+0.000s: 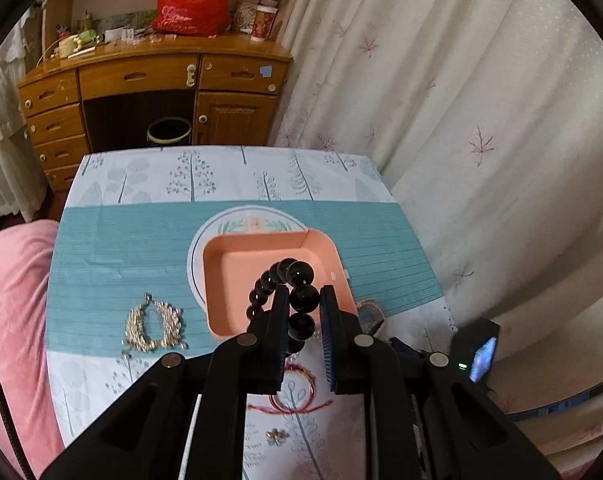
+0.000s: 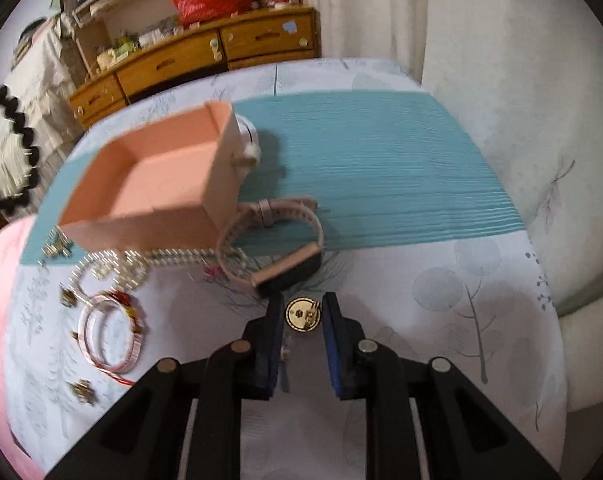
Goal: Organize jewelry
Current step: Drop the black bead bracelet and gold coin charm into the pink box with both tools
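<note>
A table (image 1: 113, 240) under a teal and white leaf-print cloth stands by pale curtains, with a wooden dresser (image 1: 153, 92) behind it. On the cloth sits an open pink box (image 1: 237, 268), square and empty inside. The left gripper (image 1: 304, 300) points down over the box and pinches a bracelet (image 1: 297, 276) of large glossy black beads; the strand arcs up and to the left of the fingers, hanging above the box. Left of the box lies a gold chain piece (image 1: 154, 324), and nearer the camera a red cord bangle (image 1: 297, 396). The right gripper (image 2: 303, 312) tilts steeply down at the cloth, its jaws drawn close on either side of a small round gold charm (image 2: 302, 314); whether the pads press on it I cannot tell. Just beyond lies a watch (image 2: 273, 248) with a pale pink strap, touching the box's near corner.
</note>
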The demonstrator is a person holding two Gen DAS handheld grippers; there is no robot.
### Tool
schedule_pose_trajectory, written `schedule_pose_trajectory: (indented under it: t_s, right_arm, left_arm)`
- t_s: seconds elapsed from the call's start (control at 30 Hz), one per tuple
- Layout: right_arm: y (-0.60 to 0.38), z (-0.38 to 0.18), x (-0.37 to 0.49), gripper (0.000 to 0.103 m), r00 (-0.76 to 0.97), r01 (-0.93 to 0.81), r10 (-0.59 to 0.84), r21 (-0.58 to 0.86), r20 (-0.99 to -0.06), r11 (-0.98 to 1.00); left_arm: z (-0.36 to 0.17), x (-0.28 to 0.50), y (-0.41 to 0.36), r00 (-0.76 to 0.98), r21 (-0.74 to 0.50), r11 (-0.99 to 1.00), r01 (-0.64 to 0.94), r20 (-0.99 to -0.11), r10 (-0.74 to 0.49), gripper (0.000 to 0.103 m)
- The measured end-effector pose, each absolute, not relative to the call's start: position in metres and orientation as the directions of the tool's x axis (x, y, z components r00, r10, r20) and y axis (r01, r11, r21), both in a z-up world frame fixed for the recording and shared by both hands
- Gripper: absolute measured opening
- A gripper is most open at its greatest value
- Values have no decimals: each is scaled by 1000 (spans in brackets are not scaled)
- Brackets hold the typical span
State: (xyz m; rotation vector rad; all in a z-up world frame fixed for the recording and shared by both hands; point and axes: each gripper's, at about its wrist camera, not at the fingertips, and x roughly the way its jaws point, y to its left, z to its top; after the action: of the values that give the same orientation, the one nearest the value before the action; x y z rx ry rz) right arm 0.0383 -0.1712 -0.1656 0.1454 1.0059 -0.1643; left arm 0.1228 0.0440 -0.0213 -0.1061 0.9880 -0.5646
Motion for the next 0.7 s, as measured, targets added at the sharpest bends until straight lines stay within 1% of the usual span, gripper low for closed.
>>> schedule_pose_trajectory:
  t_s: [0.13, 0.27, 0.37, 0.5, 0.53, 0.57, 0.6, 0.63, 0.67, 0.7]
  right_arm:
    - [-166, -134, 40, 19, 587, 203, -54, 82, -808, 976]
    - [-149, -102, 55, 19, 666, 142, -14, 109, -746, 984]
    - [-134, -92, 76, 19, 701, 89, 41, 144, -712, 986]
    - [-116, -97, 101, 20, 697, 68, 47, 131, -715, 989]
    - [-112, -99, 106, 20, 692, 67, 50, 132, -720, 989]
    - [-109, -102, 111, 20, 683, 68, 52, 134, -729, 989]
    - [-106, -104, 113, 22, 670, 72, 51, 134, -741, 988]
    - [-104, -107, 117, 30, 649, 81, 46, 129, -760, 988]
    - [-103, -109, 119, 33, 634, 89, 40, 124, -772, 988]
    - [-102, -110, 119, 37, 630, 98, 34, 122, -776, 988]
  left_arm:
    - [-24, 138, 43, 421, -335, 833, 441, -743, -521, 13]
    - [-39, 157, 35, 406, -331, 825, 458, -748, -526, 13]
    - [-57, 171, 26, 378, -313, 835, 452, -781, -497, 13]
    - [-81, 185, 18, 342, -263, 867, 423, -840, -421, 13]
    - [-85, 188, 19, 330, -264, 873, 409, -850, -411, 15]
    - [-90, 192, 19, 318, -258, 884, 389, -863, -392, 27]
    - [-92, 194, 21, 313, -251, 894, 372, -872, -375, 37]
    - [-93, 196, 24, 313, -239, 905, 352, -881, -355, 59]
    - [-92, 197, 30, 332, -242, 910, 336, -874, -354, 68]
    - [-90, 197, 37, 350, -245, 913, 326, -866, -358, 70]
